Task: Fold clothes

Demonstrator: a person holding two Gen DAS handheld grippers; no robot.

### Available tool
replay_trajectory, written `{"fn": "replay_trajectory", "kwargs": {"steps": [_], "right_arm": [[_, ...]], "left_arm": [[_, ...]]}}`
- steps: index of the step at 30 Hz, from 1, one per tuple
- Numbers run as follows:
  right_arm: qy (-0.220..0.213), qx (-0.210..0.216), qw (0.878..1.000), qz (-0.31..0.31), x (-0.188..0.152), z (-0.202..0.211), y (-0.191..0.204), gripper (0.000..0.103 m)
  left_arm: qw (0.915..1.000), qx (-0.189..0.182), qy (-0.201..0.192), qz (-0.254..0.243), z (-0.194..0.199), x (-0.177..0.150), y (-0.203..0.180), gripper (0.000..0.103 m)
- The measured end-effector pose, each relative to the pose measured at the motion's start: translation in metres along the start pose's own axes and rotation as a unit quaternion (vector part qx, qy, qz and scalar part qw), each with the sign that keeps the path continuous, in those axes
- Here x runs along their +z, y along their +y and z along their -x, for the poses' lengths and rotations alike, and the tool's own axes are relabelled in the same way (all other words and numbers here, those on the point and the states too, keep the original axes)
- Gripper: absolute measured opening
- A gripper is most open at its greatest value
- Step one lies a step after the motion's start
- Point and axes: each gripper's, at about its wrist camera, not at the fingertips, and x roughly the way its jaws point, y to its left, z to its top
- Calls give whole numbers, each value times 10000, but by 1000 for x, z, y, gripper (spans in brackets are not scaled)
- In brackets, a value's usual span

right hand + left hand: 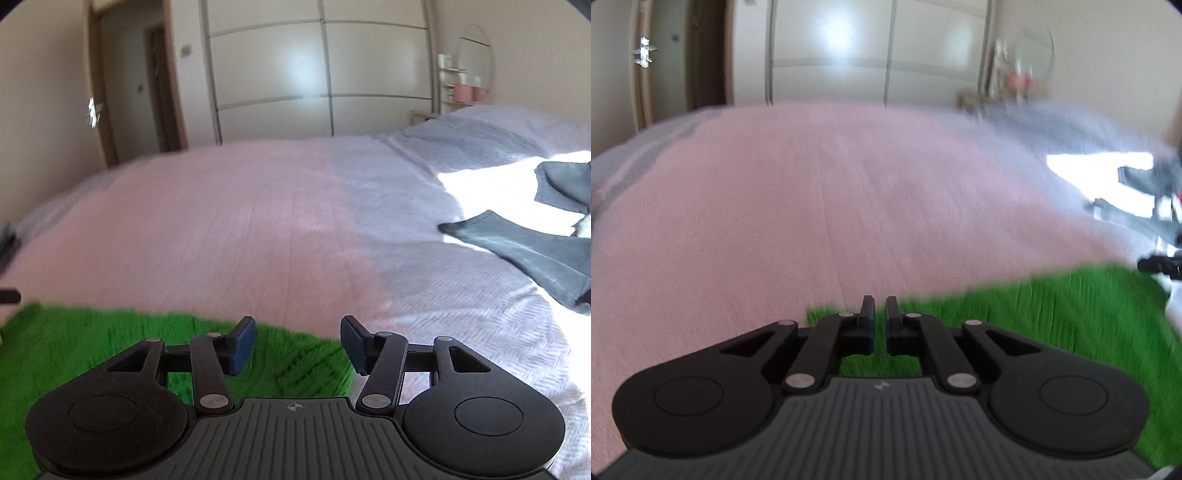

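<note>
Green fuzzy garment (110,343) lying on pink bedspread (812,203) | left gripper (880,314) pinching its edge | right gripper (297,345) hovering half-open over its edge | step: gripping corners | next: right closing.

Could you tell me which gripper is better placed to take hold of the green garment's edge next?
Probably the right gripper: its jaws stand open over the green garment near its edge. The left gripper is shut.
</note>
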Motion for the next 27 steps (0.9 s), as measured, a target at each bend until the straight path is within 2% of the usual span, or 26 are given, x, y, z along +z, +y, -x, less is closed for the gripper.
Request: {"fn": "replay_trajectory", "kwargs": {"steps": [2,5,9,12,15,19,20,24,27], "right_arm": [[467,-180,9987,83,-18,-17,-4,55],[518,-139,9965,-637,-28,-5,-29,55],[257,-382,9971,-603,-15,43,-17,55],[-36,67,9988,-475,-10,78,22,55],[13,505,9986,-157,-25,94,68,55],[666,498,9965,97,-70,83,100,55],[790,442,9958,99,-82,81,101,55],[721,297,9969,-132,-106,104,85,55],[564,224,9976,-331,-104,131,81,55]], "left_arm": [[9996,82,283,47,-12,-16,3,3],[9991,29,166,389,4,-23,13,4],[9994,-17,-144,299,47,-13,0,3],[9986,-367,-337,203,77,-15,-26,3],[9974,-699,-184,84,92,-36,-54,4],[9988,-414,279,20,92,-81,-74,4],[9990,-357,221,120,98,-93,-72,4],[9979,-296,104,569,122,-120,-61,3],[9972,-277,-27,699,143,-118,-60,3]]}}
